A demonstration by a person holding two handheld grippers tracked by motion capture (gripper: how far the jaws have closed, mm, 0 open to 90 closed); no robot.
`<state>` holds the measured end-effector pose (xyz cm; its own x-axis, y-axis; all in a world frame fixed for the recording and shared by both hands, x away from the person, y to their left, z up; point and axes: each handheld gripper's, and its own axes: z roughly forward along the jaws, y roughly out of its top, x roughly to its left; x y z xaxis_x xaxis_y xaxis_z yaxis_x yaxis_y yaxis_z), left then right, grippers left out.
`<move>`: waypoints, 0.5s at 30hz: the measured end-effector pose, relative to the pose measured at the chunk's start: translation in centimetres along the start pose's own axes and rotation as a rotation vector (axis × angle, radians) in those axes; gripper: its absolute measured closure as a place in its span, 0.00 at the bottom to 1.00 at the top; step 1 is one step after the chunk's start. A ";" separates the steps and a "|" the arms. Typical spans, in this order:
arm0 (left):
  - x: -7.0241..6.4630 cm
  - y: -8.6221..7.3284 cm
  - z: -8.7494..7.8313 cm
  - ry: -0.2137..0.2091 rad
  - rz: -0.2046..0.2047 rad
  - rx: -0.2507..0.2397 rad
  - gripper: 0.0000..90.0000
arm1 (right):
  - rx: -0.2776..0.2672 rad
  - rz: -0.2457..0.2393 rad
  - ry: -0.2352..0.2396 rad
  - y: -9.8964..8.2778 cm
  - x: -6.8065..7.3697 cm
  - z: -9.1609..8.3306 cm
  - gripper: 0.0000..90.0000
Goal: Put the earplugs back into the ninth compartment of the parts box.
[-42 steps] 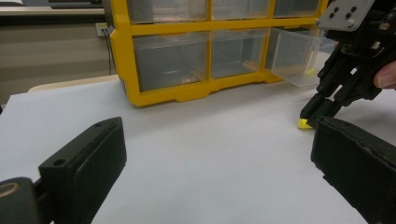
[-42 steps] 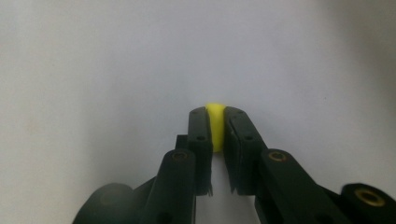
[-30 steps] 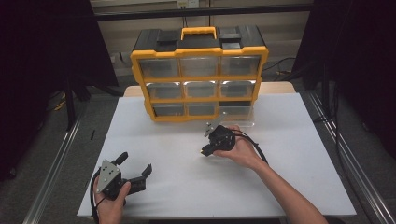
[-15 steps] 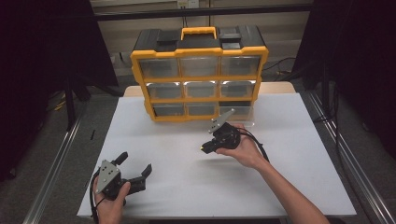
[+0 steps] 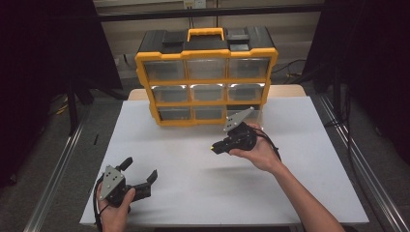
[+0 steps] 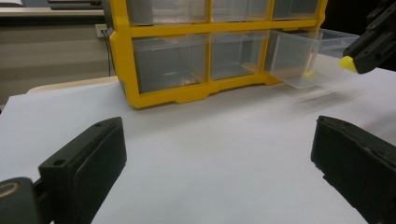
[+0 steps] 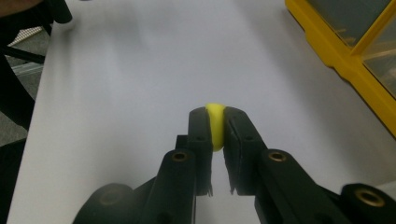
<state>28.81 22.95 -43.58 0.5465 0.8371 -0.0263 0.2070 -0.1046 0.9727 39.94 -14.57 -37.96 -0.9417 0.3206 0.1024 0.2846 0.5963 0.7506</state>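
Right hand-held gripper [image 5: 216, 147] risen; yellow piece [image 7: 215, 125] clamped, long axis along jaws.

No readable text, label, brand, number or sign anywhere: none on yellow drawer cabinet [image 5: 206, 82] beyond grippers, none on white tabletop [image 5: 193, 169] under them.

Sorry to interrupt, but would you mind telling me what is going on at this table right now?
A person works with two handheld grippers at a white table. The right gripper is shut on a small yellow piece, held above the table in front of the yellow drawer organizer, whose bottom right clear drawer is pulled out. The left gripper rests open near the table's front edge.
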 end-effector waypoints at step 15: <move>0.0 0.1 -0.1 0.001 -0.003 -0.007 0.04 | -0.039 -0.006 -0.017 0.5 0.0 -2.0 0.91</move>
<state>28.78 23.00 -43.51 0.5448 0.8381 -0.0287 0.2032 -0.0987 0.9742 39.74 -15.71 -36.26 -0.9401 0.3295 0.0870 0.2714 0.5692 0.7762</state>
